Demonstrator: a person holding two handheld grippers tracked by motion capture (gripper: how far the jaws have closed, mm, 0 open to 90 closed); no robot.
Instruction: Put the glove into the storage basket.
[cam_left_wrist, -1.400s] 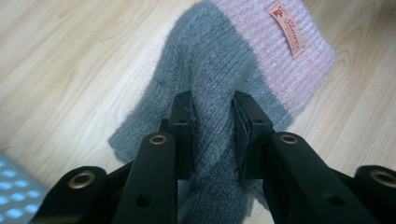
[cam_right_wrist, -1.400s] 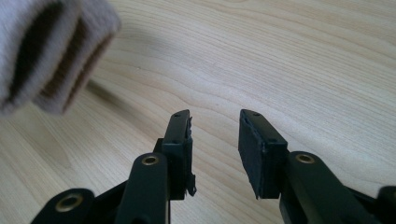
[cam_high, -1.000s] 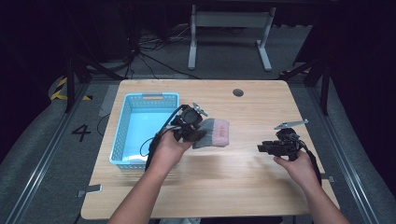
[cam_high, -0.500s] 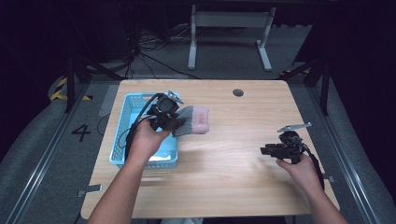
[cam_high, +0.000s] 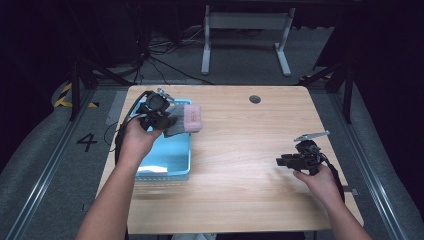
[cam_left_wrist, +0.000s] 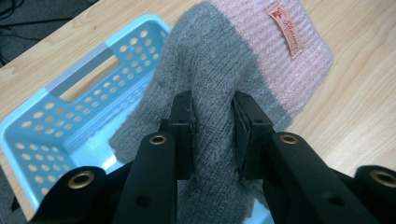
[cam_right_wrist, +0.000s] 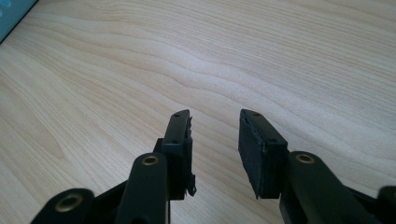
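Left gripper (cam_high: 161, 119): fingers (cam_left_wrist: 183, 126) clamped on the grey part of a knitted piece (cam_left_wrist: 224, 70), fabric bunched between the two pads. The knit hangs from the fingers and extends ahead of them, its pink end farthest from the tips. Below and to the left of the fingers sits the blue basket (cam_left_wrist: 60, 121); the knit is held above the basket's near-side rim, with the pink end out over the wooden surface (cam_high: 250, 150).

Knit: grey fuzzy wool for most of its length, then a pink ribbed band bearing a small orange sewn label (cam_left_wrist: 285, 29).

Right gripper (cam_high: 300, 159): well apart from the knit, low over bare surface. Its fingers (cam_right_wrist: 180, 140) stand parted with a clear gap, nothing between them.
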